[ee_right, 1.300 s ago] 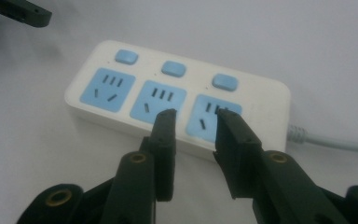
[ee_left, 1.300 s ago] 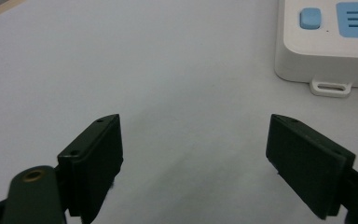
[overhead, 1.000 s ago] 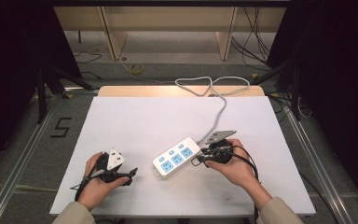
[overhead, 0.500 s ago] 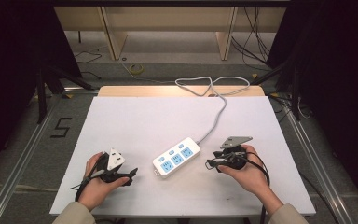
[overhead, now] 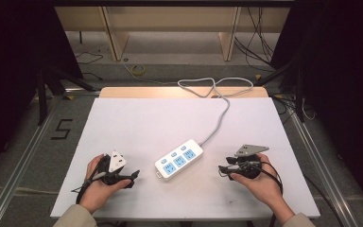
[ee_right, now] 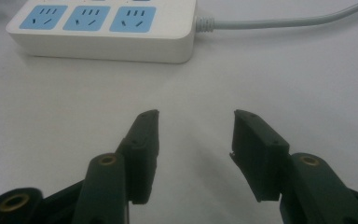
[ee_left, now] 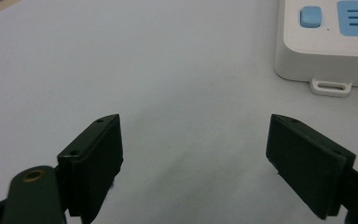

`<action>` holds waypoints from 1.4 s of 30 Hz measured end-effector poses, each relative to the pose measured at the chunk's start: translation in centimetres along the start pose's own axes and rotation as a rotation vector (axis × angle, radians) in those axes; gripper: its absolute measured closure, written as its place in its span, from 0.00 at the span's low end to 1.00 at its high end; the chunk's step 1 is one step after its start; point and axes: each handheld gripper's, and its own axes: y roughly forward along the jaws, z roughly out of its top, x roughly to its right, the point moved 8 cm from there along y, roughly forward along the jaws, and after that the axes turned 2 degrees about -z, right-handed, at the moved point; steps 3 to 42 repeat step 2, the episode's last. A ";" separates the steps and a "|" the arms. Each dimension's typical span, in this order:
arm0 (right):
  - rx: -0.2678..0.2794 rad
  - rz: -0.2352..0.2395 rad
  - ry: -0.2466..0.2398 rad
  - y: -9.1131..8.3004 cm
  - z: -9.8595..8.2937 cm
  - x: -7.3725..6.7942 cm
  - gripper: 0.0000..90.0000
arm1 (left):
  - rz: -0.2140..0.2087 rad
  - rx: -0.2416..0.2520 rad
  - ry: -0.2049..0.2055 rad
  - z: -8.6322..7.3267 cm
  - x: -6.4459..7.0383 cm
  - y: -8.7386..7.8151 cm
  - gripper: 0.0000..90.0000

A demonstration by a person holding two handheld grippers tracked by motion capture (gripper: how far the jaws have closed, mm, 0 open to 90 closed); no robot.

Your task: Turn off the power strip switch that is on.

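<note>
- Now bare white table is seen around the glossy, rounded power strip at centre.
- Left gripper and right gripper are held apart, jaws spread, nothing grasped.

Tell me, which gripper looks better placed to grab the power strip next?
Probably the left gripper: it sits slightly nearer the power strip, jaws wide open toward its end. The right gripper is open too.

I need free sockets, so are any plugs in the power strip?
None are. All three blue sockets on the power strip show bare slots, and the high view shows nothing standing on it.
</note>
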 end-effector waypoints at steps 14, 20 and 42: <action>0.011 -0.004 -0.001 -0.1 0.0 0.0 0.56 | 0.001 0.005 -0.006 0.0 -0.1 0.1 0.20; 0.011 -0.004 -0.001 -0.1 0.0 0.0 0.56 | 0.001 0.005 -0.006 0.0 -0.1 0.1 0.20; 0.011 -0.004 -0.001 -0.1 0.0 0.0 0.56 | 0.001 0.005 -0.006 0.0 -0.1 0.1 0.20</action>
